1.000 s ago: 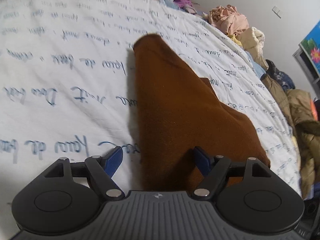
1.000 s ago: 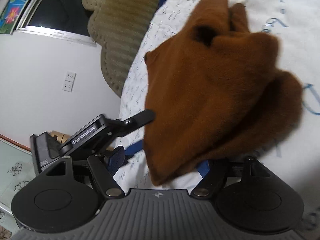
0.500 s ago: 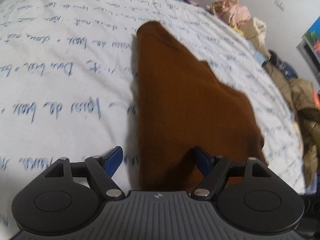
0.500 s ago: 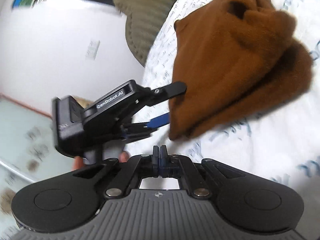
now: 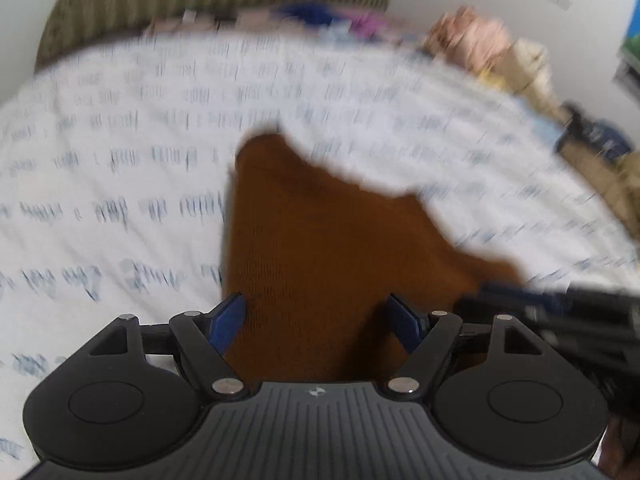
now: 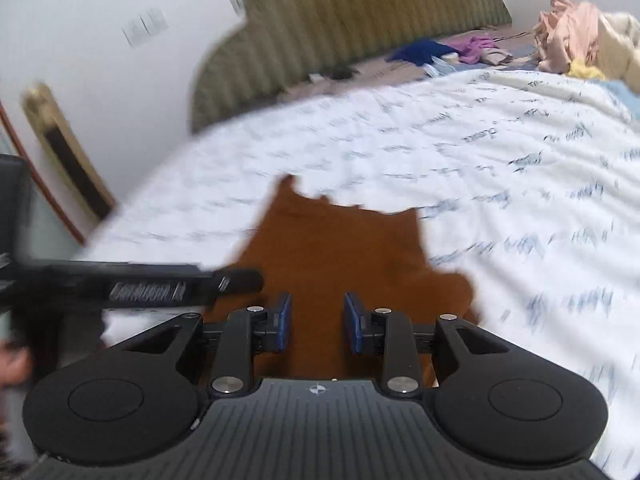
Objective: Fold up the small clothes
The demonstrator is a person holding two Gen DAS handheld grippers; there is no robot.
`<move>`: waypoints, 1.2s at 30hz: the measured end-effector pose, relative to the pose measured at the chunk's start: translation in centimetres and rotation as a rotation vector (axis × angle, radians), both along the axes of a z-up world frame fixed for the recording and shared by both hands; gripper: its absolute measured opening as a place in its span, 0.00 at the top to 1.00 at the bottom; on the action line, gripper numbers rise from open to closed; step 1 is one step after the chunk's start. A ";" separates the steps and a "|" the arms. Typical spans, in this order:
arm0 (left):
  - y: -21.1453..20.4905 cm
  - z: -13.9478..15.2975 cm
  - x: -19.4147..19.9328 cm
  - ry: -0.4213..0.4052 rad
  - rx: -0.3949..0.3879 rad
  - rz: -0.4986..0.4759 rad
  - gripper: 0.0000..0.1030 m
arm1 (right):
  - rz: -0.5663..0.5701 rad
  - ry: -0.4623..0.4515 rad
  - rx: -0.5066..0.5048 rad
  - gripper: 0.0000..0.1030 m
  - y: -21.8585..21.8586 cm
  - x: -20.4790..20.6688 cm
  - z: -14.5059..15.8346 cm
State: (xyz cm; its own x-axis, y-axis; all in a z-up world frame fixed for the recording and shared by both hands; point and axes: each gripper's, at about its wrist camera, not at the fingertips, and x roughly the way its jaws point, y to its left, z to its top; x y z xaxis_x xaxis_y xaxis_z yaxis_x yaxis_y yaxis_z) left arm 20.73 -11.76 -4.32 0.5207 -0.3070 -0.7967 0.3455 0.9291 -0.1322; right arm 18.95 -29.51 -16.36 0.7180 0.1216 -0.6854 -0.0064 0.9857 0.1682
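Note:
A brown knit garment (image 5: 316,240) lies flat on the white bedspread (image 5: 120,168) with blue handwriting print. It also shows in the right wrist view (image 6: 344,252). My left gripper (image 5: 320,316) is open, its blue pads on either side of the garment's near edge. My right gripper (image 6: 318,322) is open, narrower, over the garment's near edge with cloth showing between its pads. The right gripper shows at the right edge of the left wrist view (image 5: 568,312). The left gripper shows at the left of the right wrist view (image 6: 152,284). Both views are blurred.
An olive ribbed headboard (image 6: 352,20) stands at the far end. Loose clothes (image 6: 456,50) lie near it, and a pile of clothes (image 6: 580,36) runs along the bed's right side (image 5: 492,48). A wall with a socket (image 6: 144,28) is to the left.
The right gripper was shut half a second ago and now stands open over the garment's near edge. Both views have swung to look along the bed. The garment lies flatter than a second ago.

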 end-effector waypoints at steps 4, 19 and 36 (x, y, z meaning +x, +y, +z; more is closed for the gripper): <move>0.9 -3.5 -0.8 -0.029 -0.027 0.003 0.08 | 0.022 0.047 -0.047 0.70 -0.3 -2.8 4.0; 1.1 -1.7 -2.5 -0.026 -0.018 0.065 0.08 | 0.001 -0.070 -0.005 0.38 -3.5 -13.6 9.2; 3.5 2.0 -13.3 -0.155 0.095 0.140 0.08 | -0.059 -0.195 0.012 0.18 -1.2 -21.3 15.9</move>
State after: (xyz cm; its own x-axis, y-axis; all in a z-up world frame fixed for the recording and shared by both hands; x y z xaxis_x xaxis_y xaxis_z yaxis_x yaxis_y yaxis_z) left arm 7.43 -8.22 -2.28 0.6714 -0.1506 -0.7257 0.2217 0.9751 0.0027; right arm -2.37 -30.71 -0.51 0.8428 0.0828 -0.5319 0.0175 0.9833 0.1809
